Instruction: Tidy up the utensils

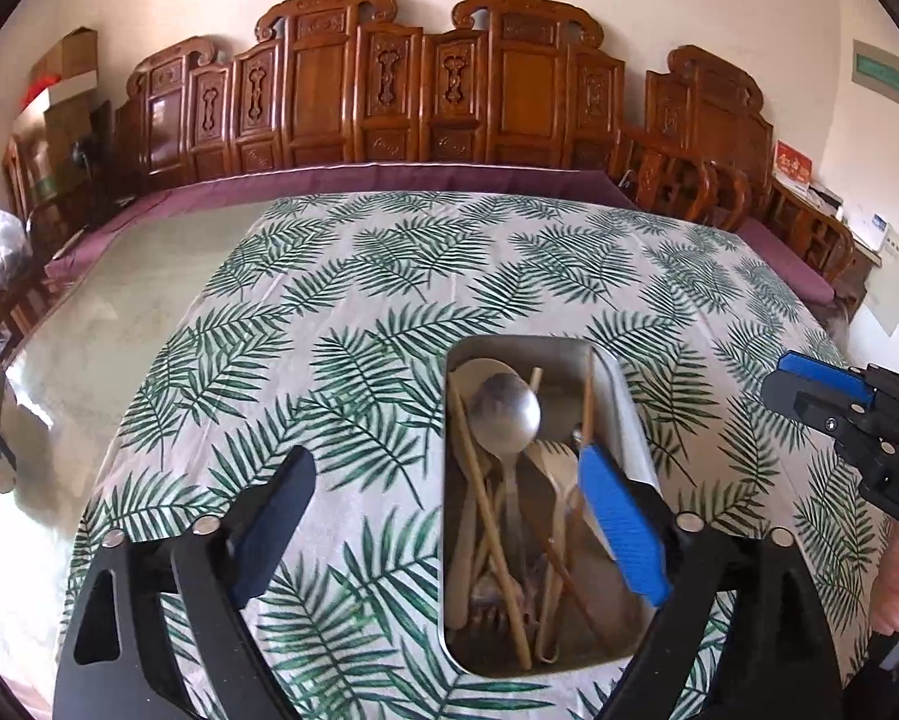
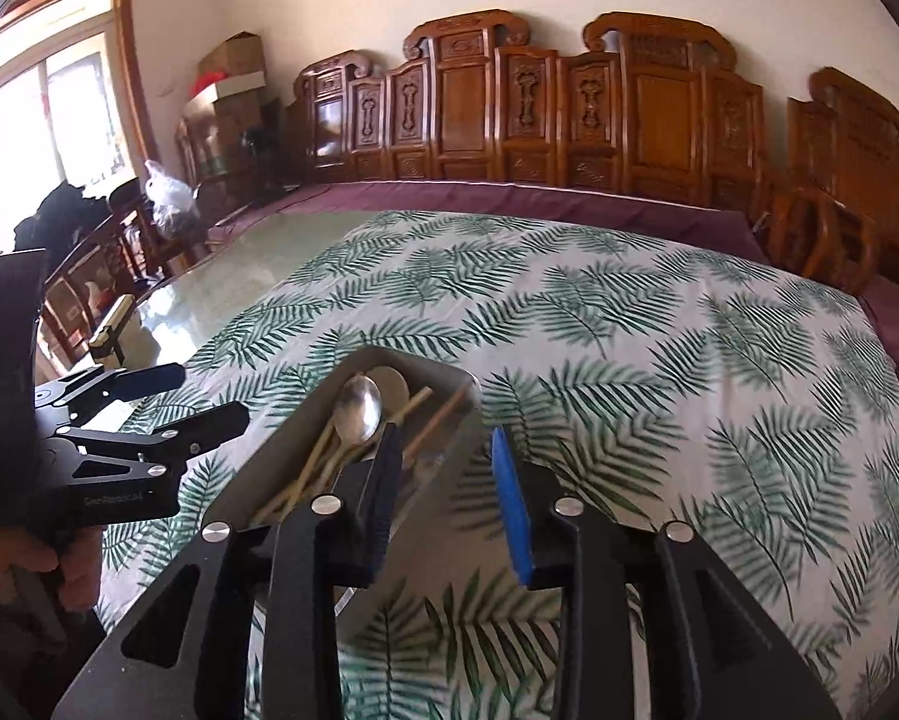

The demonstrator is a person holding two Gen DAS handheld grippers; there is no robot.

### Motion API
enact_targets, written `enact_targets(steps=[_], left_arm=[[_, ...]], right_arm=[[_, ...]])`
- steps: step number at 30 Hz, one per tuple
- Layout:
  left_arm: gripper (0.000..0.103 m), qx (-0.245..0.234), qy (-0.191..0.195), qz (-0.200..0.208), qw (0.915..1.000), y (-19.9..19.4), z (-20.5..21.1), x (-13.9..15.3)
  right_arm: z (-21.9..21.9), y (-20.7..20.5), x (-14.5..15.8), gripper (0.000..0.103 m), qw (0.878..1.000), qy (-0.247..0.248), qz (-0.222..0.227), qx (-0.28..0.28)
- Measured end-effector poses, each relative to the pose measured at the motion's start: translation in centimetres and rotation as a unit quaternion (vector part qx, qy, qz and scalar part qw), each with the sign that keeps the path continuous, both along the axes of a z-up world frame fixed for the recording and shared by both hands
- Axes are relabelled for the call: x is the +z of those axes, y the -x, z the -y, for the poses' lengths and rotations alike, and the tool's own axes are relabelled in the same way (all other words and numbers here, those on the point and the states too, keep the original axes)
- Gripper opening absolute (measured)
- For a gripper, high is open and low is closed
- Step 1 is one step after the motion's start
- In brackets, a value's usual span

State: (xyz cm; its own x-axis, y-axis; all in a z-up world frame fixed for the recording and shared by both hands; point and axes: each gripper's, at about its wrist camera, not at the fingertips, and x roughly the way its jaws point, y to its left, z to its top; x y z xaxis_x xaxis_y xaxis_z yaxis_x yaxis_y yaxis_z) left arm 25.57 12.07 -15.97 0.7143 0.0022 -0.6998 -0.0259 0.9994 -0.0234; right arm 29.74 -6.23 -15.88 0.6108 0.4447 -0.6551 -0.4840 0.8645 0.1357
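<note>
Metal tray [image 1: 620,396] w/ steel spoon [image 1: 505,411], wooden spoons & chopsticks [image 1: 490,525] sits on leaf-print surface [image 1: 341,276]. Left gripper [image 1: 449,531] jaws spread wide over tray, nothing held. Right gripper [image 2: 449,504] jaws parted, empty, beside tray

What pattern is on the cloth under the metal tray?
Green fern leaves on white tablecloth, under the steel tray; clearest in the left wrist view.
</note>
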Motion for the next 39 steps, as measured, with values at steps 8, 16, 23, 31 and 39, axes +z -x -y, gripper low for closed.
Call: enact_targets(steps=[8,16,23,31,39], left_arm=[[0.095,-0.007,-0.018,0.001,0.9998,1.4,2.1,-0.1],[0.095,-0.008,-0.02,-0.006,0.9997,3.6,4.3,0.4],[0.095,-0.014,-0.016,-0.014,0.9997,6.7,6.6,1.6],[0.095,-0.019,-0.002,-0.019,0.9996,10.4,8.7,3.0],[0.095,-0.024,-0.004,-0.008,0.9997,13.5,9.6,4.9]], right_arm=[[2.4,1.8,0.1,0.045,1.0,0.0,0.001,-0.021],[4.5,4.3,0.5,0.074,0.999,-0.003,0.002,-0.049],[6.7,7.5,2.1,0.099,0.997,-0.002,0.016,-0.077],[9.9,11.7,4.0,0.1,0.993,-0.004,0.027,-0.117],[12.6,15.6,4.6,0.1,0.987,-0.004,0.031,-0.155]])
